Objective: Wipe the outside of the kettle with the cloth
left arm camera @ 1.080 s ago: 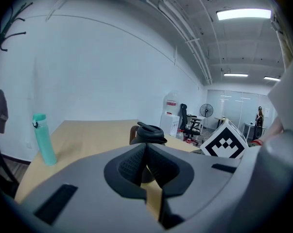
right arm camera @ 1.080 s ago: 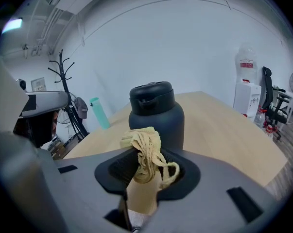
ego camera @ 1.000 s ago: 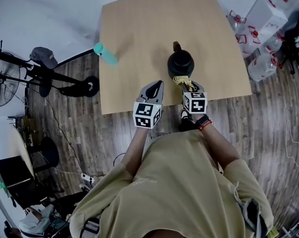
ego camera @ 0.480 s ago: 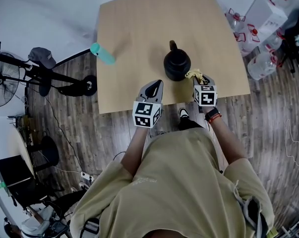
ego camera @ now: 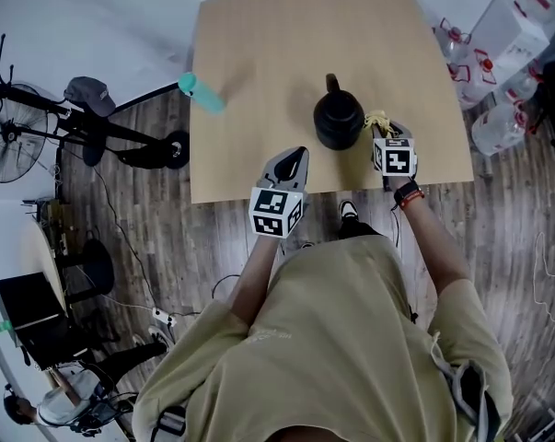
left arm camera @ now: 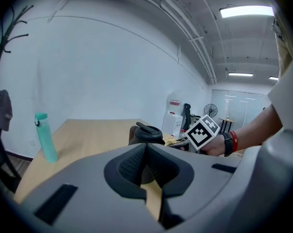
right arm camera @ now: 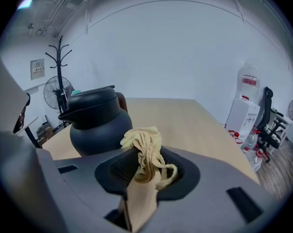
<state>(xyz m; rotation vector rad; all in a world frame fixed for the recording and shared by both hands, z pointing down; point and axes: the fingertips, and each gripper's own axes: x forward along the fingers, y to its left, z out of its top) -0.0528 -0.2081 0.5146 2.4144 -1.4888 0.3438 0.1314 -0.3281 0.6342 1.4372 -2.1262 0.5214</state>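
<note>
A black kettle (ego camera: pixel 339 119) stands upright near the front of the wooden table (ego camera: pixel 259 53), its handle toward the far side. My right gripper (ego camera: pixel 381 124) is shut on a bunched yellow cloth (ego camera: pixel 377 119), which sits just right of the kettle, close to its side. In the right gripper view the cloth (right arm camera: pixel 145 152) sticks up from the jaws with the kettle (right arm camera: pixel 94 122) to the left. My left gripper (ego camera: pixel 292 161) hovers at the table's front edge, left of the kettle, jaws closed on nothing. In the left gripper view the kettle (left arm camera: pixel 145 133) shows beyond the jaws.
A teal bottle (ego camera: pixel 202 96) stands at the table's left edge. Large water jugs (ego camera: pixel 502 118) and boxes crowd the floor to the right. A fan (ego camera: pixel 8 145) and a stand with a cap (ego camera: pixel 86 93) are at the left.
My right gripper has carried the cloth from the kettle's front round to its right side. The left gripper has stayed in place. The head view has shifted slightly.
</note>
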